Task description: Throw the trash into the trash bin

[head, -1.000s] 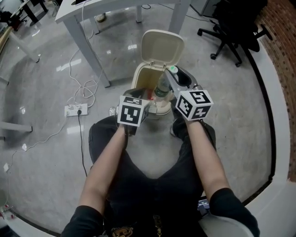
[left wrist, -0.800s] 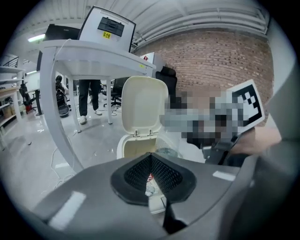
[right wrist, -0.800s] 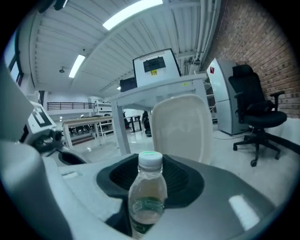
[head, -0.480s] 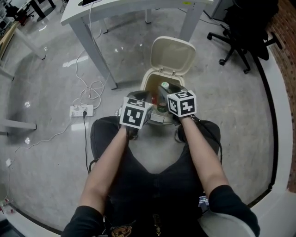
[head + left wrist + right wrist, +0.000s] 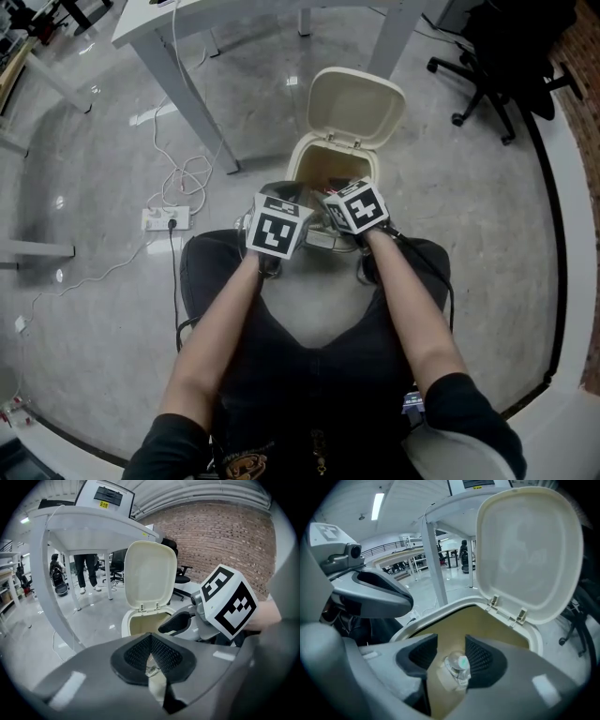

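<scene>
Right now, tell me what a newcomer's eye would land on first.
The cream plastic trash bin, lid flipped up, stands at the centre of the head view. Over its mouth the right gripper, jaws open, frames a clear green-capped plastic bottle. Beside it, the left gripper pinches a crumpled pale scrap.

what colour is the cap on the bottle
Pale green; the cap shows best in the right gripper view.
</scene>
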